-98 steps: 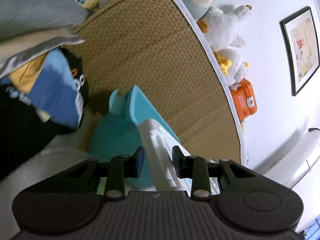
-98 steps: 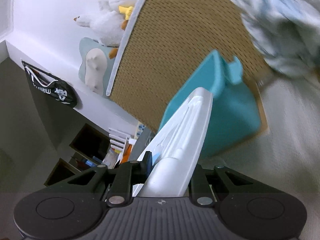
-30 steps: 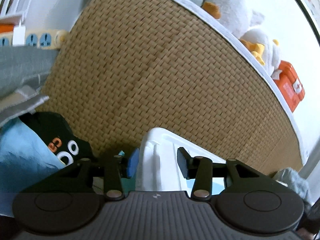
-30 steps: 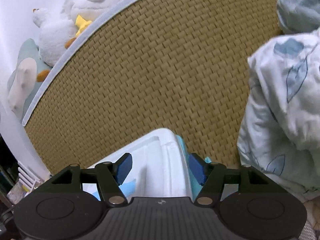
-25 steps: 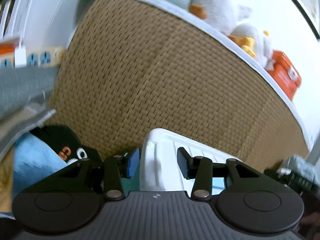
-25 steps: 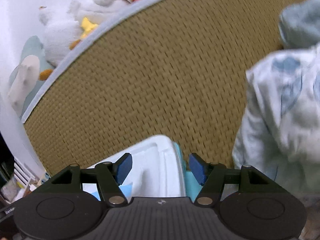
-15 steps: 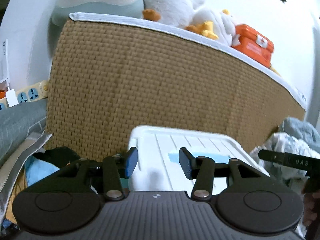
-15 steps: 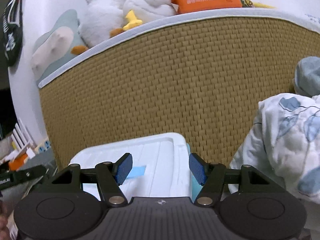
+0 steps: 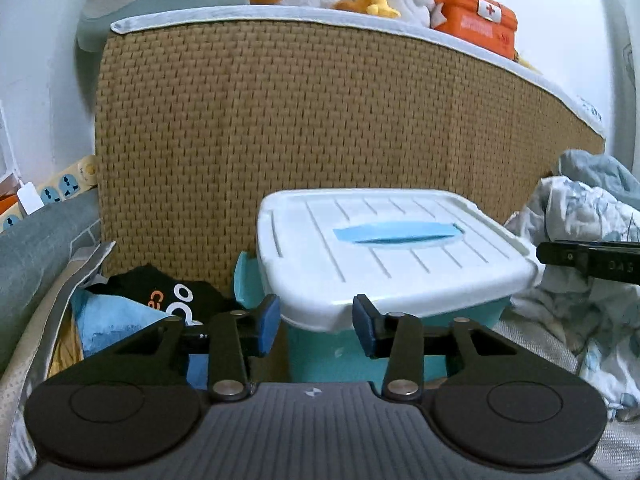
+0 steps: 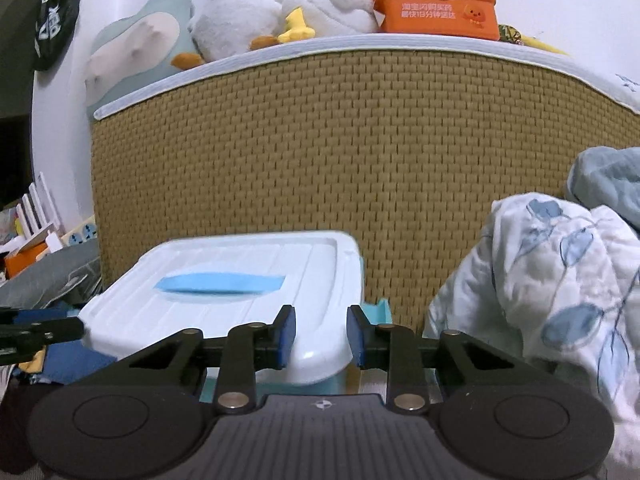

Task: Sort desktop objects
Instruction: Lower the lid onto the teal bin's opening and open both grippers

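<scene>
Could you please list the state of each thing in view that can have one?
Storage box: upright, lid on.
White lid: closed, lying flat on the box.
First-aid tin: shut, on the ledge.
Left gripper: jaws closing, lid's corner between them.
Right gripper: jaws closing, lid's corner between them.

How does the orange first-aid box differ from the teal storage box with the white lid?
The orange first-aid box sits high, on top of the woven rattan headboard; the teal storage box sits low, in front of that headboard. The first-aid box is orange all over with a red cross label and printed text; the storage box has a teal body and a ribbed white lid with a blue handle. Both are lidded plastic boxes, closed and upright.
</scene>
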Demonstrator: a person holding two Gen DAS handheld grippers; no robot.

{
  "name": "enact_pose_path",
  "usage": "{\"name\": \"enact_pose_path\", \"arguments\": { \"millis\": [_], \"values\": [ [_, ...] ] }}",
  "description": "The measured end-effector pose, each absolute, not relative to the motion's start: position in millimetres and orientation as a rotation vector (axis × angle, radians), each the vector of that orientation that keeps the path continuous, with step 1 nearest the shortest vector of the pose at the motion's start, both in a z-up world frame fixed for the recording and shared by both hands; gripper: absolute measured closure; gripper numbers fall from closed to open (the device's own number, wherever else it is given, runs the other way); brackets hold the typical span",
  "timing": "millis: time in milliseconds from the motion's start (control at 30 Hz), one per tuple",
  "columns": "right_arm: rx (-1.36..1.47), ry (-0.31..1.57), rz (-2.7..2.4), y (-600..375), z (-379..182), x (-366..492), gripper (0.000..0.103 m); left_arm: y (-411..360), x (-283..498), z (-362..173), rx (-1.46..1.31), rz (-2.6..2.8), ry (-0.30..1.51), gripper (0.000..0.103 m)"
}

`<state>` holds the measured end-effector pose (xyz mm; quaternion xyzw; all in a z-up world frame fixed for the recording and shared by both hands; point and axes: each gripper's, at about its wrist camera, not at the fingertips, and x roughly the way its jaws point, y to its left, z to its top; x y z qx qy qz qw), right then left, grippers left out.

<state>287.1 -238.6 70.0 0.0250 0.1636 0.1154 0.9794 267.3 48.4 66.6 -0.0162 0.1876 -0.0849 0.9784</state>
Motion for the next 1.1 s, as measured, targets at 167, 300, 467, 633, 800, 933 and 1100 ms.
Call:
{"name": "enact_pose_path", "arguments": {
  "millis": [167,300,467,633,800,933,1100],
  "values": [
    [-0.022,0.320,0.242,-225,65,275,0.073,47,272,59,-0.027,-0.155,0.411,0.064],
    [-0.032,0.332,0.240,-219,59,276,0.073,51,275,56,-0.054,-0.150,0.408,0.064],
    [-0.034,0.326,0.229,-214,57,278,0.073,51,277,56,-0.059,-0.153,0.399,0.064],
    [-0.030,0.323,0.225,-213,55,278,0.073,52,280,55,-0.068,-0.158,0.394,0.064],
    [-0.029,0.320,0.224,-211,54,278,0.072,54,282,54,-0.094,-0.162,0.398,0.063],
    [-0.022,0.318,0.222,-212,54,278,0.072,54,282,54,-0.094,-0.162,0.400,0.062],
    [-0.008,0.304,0.218,-213,54,274,0.071,53,276,52,-0.087,-0.169,0.436,0.061]
  ]
}}
